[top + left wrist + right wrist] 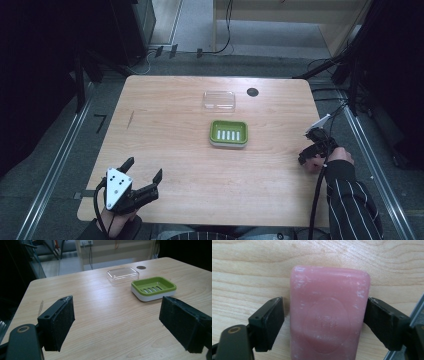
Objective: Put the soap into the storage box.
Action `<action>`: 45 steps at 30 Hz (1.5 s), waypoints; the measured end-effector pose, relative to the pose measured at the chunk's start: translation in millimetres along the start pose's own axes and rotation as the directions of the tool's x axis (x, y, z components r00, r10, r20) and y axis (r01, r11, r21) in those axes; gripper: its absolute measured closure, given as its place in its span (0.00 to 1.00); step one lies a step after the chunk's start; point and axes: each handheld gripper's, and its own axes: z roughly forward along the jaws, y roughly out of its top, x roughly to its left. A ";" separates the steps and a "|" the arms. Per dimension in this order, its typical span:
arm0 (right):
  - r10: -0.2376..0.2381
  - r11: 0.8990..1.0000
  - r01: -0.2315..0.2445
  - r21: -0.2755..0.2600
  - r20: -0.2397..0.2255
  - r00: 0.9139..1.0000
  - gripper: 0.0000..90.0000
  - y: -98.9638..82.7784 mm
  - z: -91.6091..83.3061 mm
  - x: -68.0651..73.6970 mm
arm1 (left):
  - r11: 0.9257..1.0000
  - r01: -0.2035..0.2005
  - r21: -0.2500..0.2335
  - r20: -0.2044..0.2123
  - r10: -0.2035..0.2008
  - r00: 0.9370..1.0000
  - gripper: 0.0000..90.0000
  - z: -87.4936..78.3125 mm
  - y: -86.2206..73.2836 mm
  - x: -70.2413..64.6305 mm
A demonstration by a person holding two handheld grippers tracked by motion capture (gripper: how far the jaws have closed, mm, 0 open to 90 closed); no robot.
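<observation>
Right gripper (323, 322), at the right edge of the pale wooden surface (175, 165), straddles a pink rectangular soap bar (329, 315). Bar's long axis runs along the jaws; right pad touches its side, left pad stands just off. Not yet gripped. Left gripper (145, 180) sits wide and empty at the near left. Green slotted soap dish (229, 133) lies mid-surface, left of the bar; clear plastic lid (219, 100) beyond. Dark room, grey floor.
</observation>
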 end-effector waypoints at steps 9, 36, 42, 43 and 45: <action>-0.023 1.000 0.023 0.002 0.022 0.999 0.30 1.1 -1.2 2.5 | 1.000 0.000 0.000 0.001 0.000 1.000 0.15 -0.4 0.1 0.1; -0.052 0.999 0.052 -0.011 0.026 0.998 0.43 -3.2 -4.4 4.7 | 1.000 -0.004 -0.001 -0.001 0.004 1.000 0.15 -0.4 0.1 -0.2; -0.073 0.997 0.073 -0.003 0.039 0.997 0.43 -2.0 -5.0 6.5 | 1.000 -0.003 -0.001 0.000 0.003 1.000 0.15 -0.6 0.1 0.1; -0.069 0.998 0.069 0.003 0.039 0.997 0.43 -1.8 -5.8 6.9 | 1.000 -0.003 0.000 0.001 0.003 1.000 0.15 -0.6 0.1 0.1; -0.067 0.998 0.067 -0.002 0.035 0.997 0.43 -1.8 -7.5 6.7 | 1.000 -0.003 0.000 0.001 0.003 1.000 0.15 -0.5 0.1 0.0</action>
